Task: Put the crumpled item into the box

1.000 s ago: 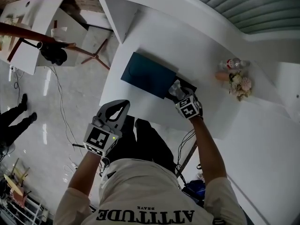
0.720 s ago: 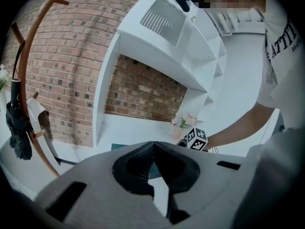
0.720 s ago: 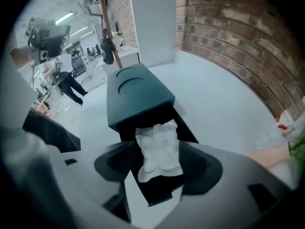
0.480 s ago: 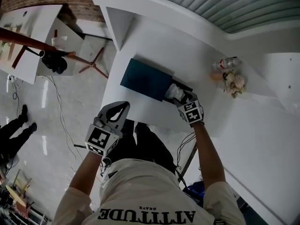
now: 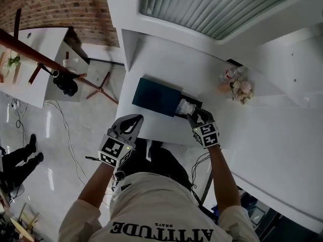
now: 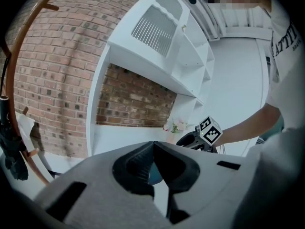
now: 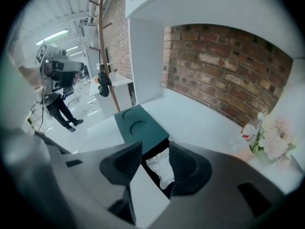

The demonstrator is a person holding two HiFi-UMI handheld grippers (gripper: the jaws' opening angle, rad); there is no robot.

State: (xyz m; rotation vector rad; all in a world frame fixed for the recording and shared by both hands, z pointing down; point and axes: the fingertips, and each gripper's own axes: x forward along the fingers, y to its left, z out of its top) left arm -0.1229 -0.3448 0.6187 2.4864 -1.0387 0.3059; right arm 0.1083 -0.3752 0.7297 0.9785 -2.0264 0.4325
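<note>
A dark box [image 5: 198, 104] lies on the white desk [image 5: 151, 59], with a teal lid [image 5: 156, 97] covering its left part. The crumpled white item [image 5: 185, 106] sits in the box's uncovered end. My right gripper [image 5: 197, 118] hovers just behind that end. In the right gripper view its jaws [image 7: 155, 149] stand apart and are closing. The crumpled item [image 7: 159, 170] lies in the box below and beyond them, and the pads do not press on it. The teal lid [image 7: 140, 128] stretches away behind it. My left gripper [image 5: 132, 121] is off the desk's near edge with its tips [image 6: 153, 144] meeting on nothing.
A bottle [image 5: 228, 74] and a bunch of flowers [image 5: 240, 88] stand at the desk's right, below a white shelf unit [image 5: 212, 9]. A coat stand [image 5: 55, 67] and another white table [image 5: 30, 69] are at left. A person [image 5: 20, 155] is on the floor at far left.
The right gripper has let go of the crumpled item, which now rests in the box, and has drawn back a little toward me. The left gripper has hardly moved.
</note>
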